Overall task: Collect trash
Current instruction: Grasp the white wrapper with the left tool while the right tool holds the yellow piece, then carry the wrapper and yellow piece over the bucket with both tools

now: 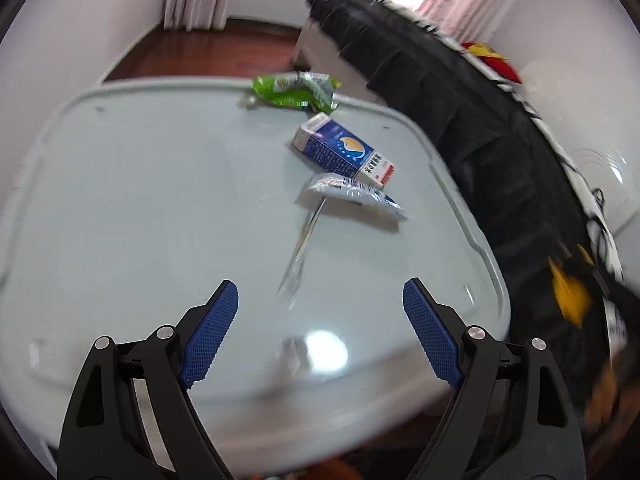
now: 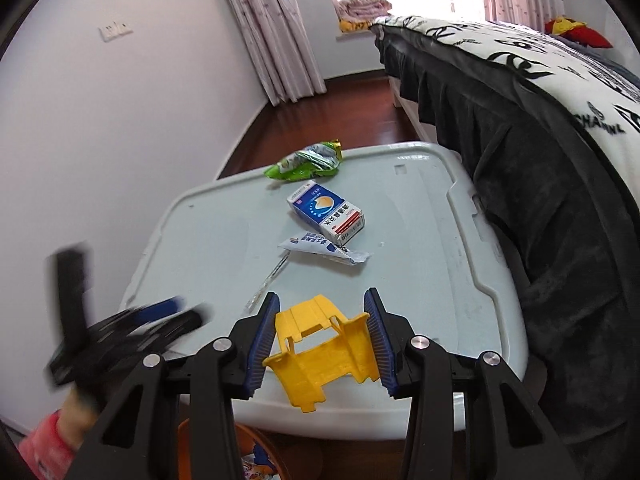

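Note:
Trash lies on a pale plastic lid (image 1: 140, 200) (image 2: 420, 264): a green snack wrapper (image 1: 296, 90) (image 2: 308, 160) at the far edge, a blue and white carton (image 1: 344, 150) (image 2: 326, 210) nearer, a crumpled white and blue sachet (image 1: 352, 190) (image 2: 324, 248), and a thin clear wrapper strip (image 1: 300, 252) (image 2: 268, 280). My left gripper (image 1: 320, 300) is open and empty above the lid's near part; it shows blurred in the right wrist view (image 2: 132, 320). My right gripper (image 2: 322, 308) is shut on a yellow plastic piece (image 2: 320, 352) over the lid's near edge.
A bed with a black skirt (image 1: 480, 128) (image 2: 540, 184) and a black-and-white cover (image 2: 520, 52) runs along the right side of the lid. An orange container (image 2: 224, 452) stands below the near edge. Wood floor (image 2: 352, 112) and curtains (image 2: 268, 28) lie beyond.

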`<state>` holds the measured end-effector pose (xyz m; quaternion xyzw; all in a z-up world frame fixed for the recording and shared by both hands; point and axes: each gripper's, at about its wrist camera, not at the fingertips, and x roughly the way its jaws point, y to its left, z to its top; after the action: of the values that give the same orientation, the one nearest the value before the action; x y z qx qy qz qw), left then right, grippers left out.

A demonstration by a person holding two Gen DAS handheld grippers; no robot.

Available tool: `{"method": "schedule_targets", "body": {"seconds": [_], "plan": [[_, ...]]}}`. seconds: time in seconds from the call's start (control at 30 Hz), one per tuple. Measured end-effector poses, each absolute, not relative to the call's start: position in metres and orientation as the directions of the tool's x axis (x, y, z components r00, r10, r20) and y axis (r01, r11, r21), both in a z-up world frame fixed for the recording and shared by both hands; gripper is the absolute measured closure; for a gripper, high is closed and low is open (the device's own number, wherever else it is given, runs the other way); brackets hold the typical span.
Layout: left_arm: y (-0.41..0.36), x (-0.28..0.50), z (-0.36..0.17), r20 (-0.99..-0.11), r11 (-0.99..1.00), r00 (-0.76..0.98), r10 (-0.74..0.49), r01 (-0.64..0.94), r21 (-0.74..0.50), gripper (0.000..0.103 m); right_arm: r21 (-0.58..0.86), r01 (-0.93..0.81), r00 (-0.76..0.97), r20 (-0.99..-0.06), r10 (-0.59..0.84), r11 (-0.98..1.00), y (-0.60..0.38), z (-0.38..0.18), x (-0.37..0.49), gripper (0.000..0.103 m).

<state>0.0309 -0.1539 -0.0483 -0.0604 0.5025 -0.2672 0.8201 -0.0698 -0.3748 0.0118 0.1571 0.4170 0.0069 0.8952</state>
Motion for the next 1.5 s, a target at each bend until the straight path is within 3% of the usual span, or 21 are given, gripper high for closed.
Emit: {"method": "schedule_targets", "body": {"seconds": [0.27, 0.53, 0.57, 0.63, 0.67, 0.7, 0.83, 1.13, 1.5], "plan": [[-0.24, 0.108, -0.073, -0.847, 0.868, 0.258, -0.465, 0.32, -0.379, 0.021, 0.324, 0.082, 0.649, -0.735, 0.196, 0.942, -0.388, 0.003, -0.075, 0.059], [-0.27, 0.127, -0.105, -0.903, 0.905, 0.194, -0.385, 0.272, -0.327, 0.022, 0.359, 0.077, 0.636, -0.736, 0.232, 0.93, -0.403, -0.004, -0.083, 0.059], [-0.273, 0.124, -0.107, -0.908, 0.909, 0.2, -0.368, 0.281, -0.307, 0.028, 0.369, 0.074, 0.636, -0.733, 0.241, 0.926, -0.404, -0.004, -0.083, 0.059], [-0.275, 0.119, -0.108, -0.921, 0.921, 0.224, -0.319, 0.301, -0.246, 0.058, 0.375, 0.072, 0.638, -0.73, 0.246, 0.924, -0.405, -0.004, -0.083, 0.059], [-0.275, 0.119, -0.108, -0.919, 0.917, 0.22, -0.327, 0.307, -0.253, 0.066, 0.377, 0.07, 0.639, -0.728, 0.249, 0.924, -0.404, -0.003, -0.083, 0.059], [-0.274, 0.12, -0.108, -0.92, 0.918, 0.217, -0.325, 0.304, -0.253, 0.084, 0.383, 0.067, 0.64, -0.725, 0.255, 0.921, -0.404, -0.002, -0.083, 0.059], [-0.258, 0.12, -0.109, -0.914, 0.914, 0.193, -0.357, 0.272, -0.3, 0.099, 0.385, 0.069, 0.643, -0.723, 0.255, 0.92, -0.402, -0.001, -0.083, 0.059], [-0.215, 0.084, -0.066, -0.867, 0.878, 0.264, -0.423, 0.355, -0.32, 0.1, 0.377, 0.085, 0.643, -0.728, 0.238, 0.922, -0.402, -0.003, -0.084, 0.059], [-0.143, -0.02, 0.015, -0.793, 0.818, 0.351, -0.498, 0.495, -0.294, 0.1, 0.372, -0.013, 0.636, -0.713, 0.295, 0.928, -0.364, 0.006, -0.093, 0.059]]}}
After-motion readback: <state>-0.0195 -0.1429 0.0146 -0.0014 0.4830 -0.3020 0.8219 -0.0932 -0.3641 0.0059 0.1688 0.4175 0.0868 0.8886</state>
